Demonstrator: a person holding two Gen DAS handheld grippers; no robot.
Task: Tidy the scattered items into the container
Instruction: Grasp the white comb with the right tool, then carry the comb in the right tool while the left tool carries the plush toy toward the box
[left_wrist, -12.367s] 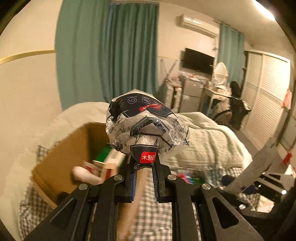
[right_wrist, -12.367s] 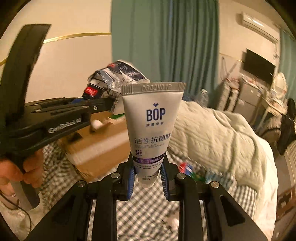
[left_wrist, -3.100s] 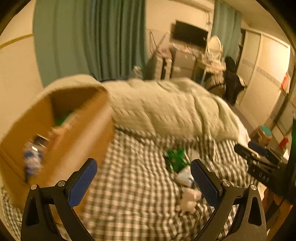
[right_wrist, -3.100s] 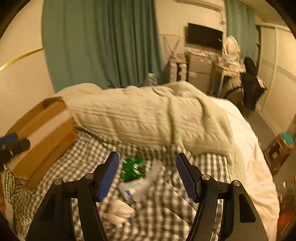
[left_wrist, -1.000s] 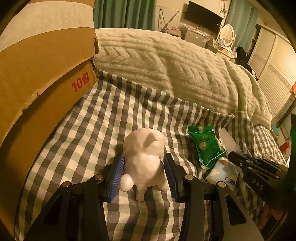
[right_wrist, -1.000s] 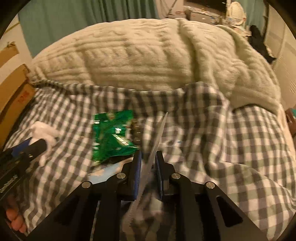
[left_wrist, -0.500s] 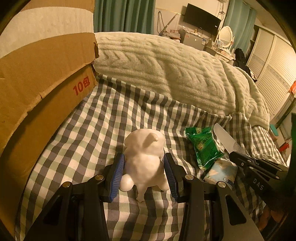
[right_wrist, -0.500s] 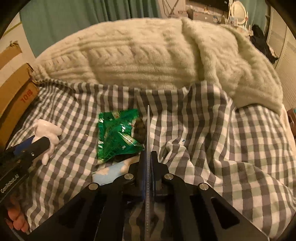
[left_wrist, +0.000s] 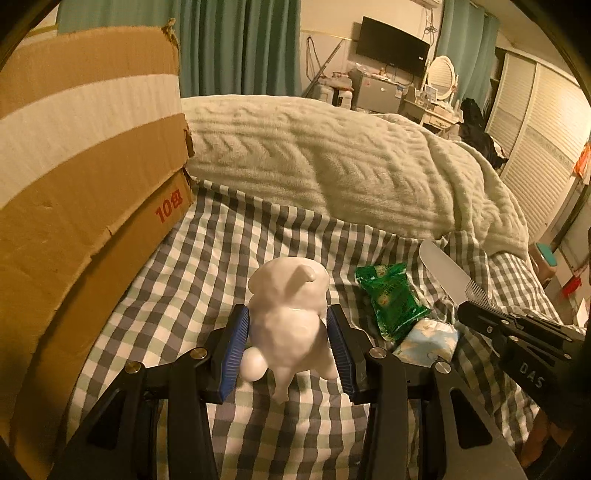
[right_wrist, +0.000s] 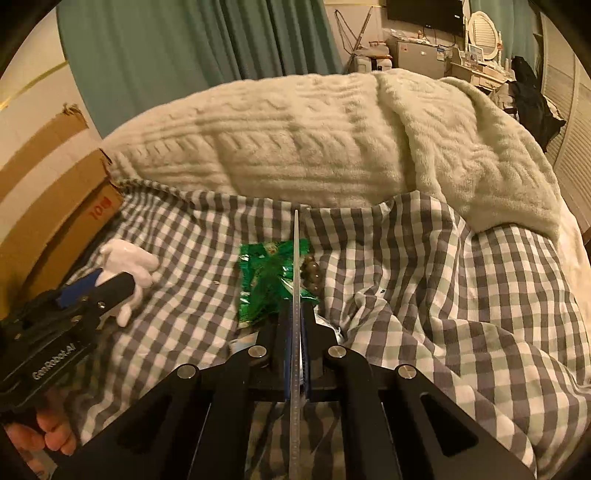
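We see a cardboard box (left_wrist: 88, 192) at far left on the bed's checked sheet (left_wrist: 207, 266), its inside hidden from us. Beside it, our left gripper (left_wrist: 288, 347) has its jaws closed on a white figurine (left_wrist: 288, 314). Right of that lie a green packet (left_wrist: 391, 299) and a pale blue pack (left_wrist: 428, 341). Our right gripper (right_wrist: 295, 332) pinches a knife (left_wrist: 445, 273), now higher off the sheet than half a second ago.

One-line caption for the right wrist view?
Right gripper clamps a butter knife edge-on above a green packet on the checked bedsheet.
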